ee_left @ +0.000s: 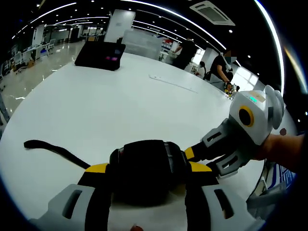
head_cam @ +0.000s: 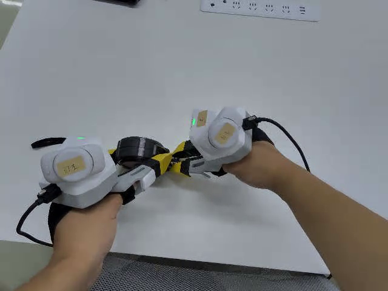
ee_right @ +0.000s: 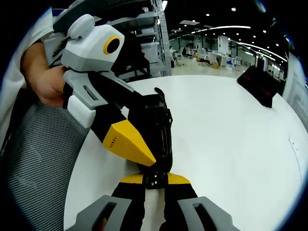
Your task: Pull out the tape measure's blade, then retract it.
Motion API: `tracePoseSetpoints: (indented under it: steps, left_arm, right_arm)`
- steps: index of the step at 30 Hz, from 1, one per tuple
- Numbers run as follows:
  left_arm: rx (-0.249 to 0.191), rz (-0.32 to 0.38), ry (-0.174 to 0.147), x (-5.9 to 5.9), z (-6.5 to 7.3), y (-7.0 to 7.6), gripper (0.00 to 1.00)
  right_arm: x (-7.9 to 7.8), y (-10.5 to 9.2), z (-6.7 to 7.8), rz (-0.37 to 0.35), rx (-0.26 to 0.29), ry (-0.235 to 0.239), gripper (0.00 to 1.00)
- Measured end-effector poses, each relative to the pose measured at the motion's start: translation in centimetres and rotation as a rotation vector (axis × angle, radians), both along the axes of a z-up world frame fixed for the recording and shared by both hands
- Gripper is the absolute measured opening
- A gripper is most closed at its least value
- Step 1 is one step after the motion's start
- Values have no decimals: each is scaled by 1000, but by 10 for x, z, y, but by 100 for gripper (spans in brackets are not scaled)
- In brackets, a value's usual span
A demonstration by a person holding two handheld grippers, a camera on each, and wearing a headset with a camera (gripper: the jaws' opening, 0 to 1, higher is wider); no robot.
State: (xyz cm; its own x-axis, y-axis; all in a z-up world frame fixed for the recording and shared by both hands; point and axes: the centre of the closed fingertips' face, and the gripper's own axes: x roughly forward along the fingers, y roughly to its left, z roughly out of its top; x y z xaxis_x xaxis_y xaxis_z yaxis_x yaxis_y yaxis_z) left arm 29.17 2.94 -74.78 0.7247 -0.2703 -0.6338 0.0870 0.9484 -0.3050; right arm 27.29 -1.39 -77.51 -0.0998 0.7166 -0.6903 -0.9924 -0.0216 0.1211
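Observation:
The black tape measure (head_cam: 140,149) lies on the white table (head_cam: 182,73), near its front edge. My left gripper (head_cam: 138,156) is shut on its body, and the yellow-tipped jaws press both sides of the case (ee_left: 147,168). My right gripper (head_cam: 177,159) comes in from the right and touches the case's right edge. In the right gripper view its jaws (ee_right: 155,179) are shut on a small black tab at the case's mouth (ee_right: 155,181). The case (ee_right: 156,127) stands just beyond them. No length of blade shows between the tab and the case.
A black wrist strap (head_cam: 47,143) trails left from the tape measure. A white power strip (head_cam: 260,8) lies at the table's far edge. A dark flat device (ee_left: 100,54) sits far back. The table's front edge (head_cam: 200,257) runs just under my hands, with a mesh chair below.

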Motion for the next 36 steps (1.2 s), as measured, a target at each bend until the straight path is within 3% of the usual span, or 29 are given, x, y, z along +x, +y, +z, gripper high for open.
tracePoseSetpoints:
  steps: [11,20,24,36]
  left_arm:
    - [4,-17,-5,0,0,-1,60]
    - [6,-33,-6,1,1,0,60]
    - [19,-47,-12,1,3,-1,60]
    - [37,-69,-40,3,8,0,59]
  right_arm:
    - [-1,-2,0,1,-9,-26,13]
    - [0,-4,6,-27,0,-13,16]
    - [1,-8,7,-51,-2,-11,21]
    - [2,-11,10,-64,6,-11,22]
